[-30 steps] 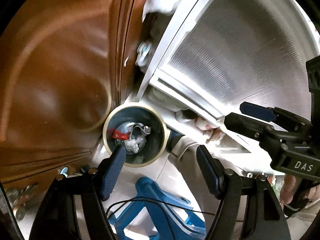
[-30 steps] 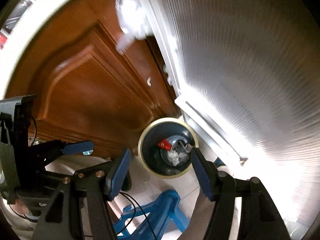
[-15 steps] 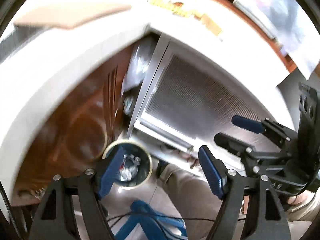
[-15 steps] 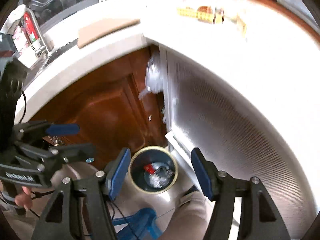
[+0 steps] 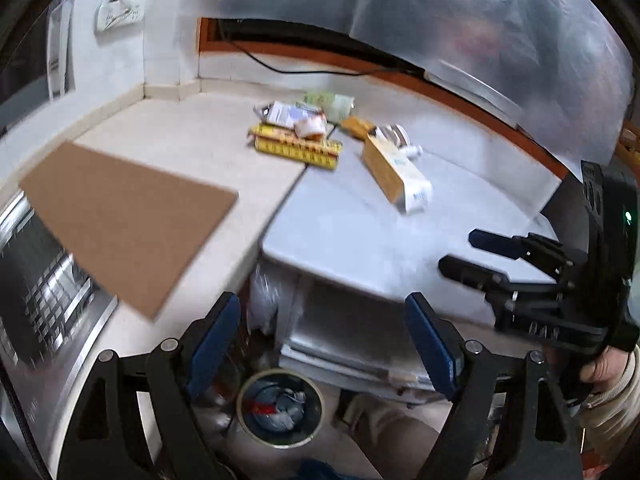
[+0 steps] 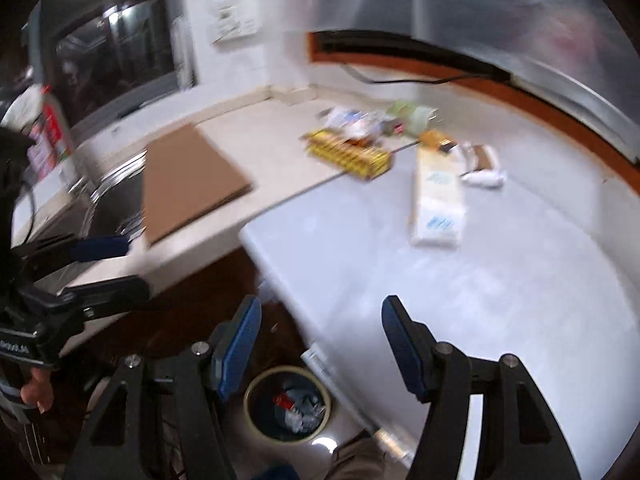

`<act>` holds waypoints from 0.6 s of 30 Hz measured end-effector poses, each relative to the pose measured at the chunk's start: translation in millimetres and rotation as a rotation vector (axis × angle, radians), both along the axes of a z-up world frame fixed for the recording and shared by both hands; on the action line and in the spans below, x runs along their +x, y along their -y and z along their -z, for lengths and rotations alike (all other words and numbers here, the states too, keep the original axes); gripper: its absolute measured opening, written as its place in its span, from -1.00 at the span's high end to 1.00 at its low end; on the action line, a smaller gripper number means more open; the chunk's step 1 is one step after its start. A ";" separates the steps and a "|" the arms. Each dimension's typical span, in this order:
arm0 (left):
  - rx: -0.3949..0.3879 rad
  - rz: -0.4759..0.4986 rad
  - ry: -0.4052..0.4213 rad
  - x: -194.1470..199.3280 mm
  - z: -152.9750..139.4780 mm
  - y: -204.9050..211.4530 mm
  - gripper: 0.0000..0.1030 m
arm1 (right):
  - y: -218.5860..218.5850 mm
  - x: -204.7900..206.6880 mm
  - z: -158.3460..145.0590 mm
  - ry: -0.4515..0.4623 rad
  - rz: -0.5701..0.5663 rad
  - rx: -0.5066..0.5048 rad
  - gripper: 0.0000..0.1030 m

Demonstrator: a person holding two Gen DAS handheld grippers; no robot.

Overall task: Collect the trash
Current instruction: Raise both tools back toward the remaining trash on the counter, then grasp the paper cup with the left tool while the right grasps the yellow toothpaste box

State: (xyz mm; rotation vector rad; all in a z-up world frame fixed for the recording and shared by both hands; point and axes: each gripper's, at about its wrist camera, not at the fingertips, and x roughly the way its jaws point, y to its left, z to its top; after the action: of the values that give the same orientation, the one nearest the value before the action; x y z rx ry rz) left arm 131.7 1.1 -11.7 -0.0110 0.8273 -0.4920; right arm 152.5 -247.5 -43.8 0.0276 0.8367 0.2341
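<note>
A round trash bin [image 5: 280,406] with crumpled wrappers inside stands on the floor below the counter; it also shows in the right wrist view [image 6: 288,404]. Trash lies at the back of the counter: a yellow box [image 5: 298,148] [image 6: 348,156], a tan and white carton [image 5: 396,174] [image 6: 438,200], small packets [image 5: 296,114] and a white wad [image 6: 482,178]. My left gripper [image 5: 324,348] is open and empty, high above the bin. My right gripper [image 6: 320,352] is open and empty, also seen at the right of the left wrist view [image 5: 476,252].
A brown cardboard sheet [image 5: 124,216] [image 6: 188,184] lies on the beige counter [image 5: 188,136] next to a metal sink [image 6: 112,204]. A grey appliance top [image 5: 360,232] [image 6: 500,272] adjoins the counter. A dark window [image 6: 112,56] is at the back left.
Both grippers rose and tilted up from the bin on the floor. The countertop with its trash has come into view; the bin has dropped to the bottom of both views.
</note>
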 end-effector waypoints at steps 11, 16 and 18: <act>0.075 0.010 0.019 110.2 -16.4 46.1 -0.60 | 45.7 122.3 19.4 -0.079 0.157 -0.014 -0.23; 0.091 0.043 0.005 145.5 -10.7 78.6 -0.60 | 47.9 156.7 47.7 -0.132 0.160 -0.049 -0.22; 0.093 0.046 -0.003 156.0 -7.8 89.0 -0.60 | 50.1 164.5 56.3 -0.145 0.159 -0.050 -0.12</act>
State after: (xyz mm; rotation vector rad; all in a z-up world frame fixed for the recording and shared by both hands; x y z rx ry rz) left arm 287.7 -87.9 -3.9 0.0929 0.8538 -0.4963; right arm 317.1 -297.7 -100.1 0.0646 0.9794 0.0621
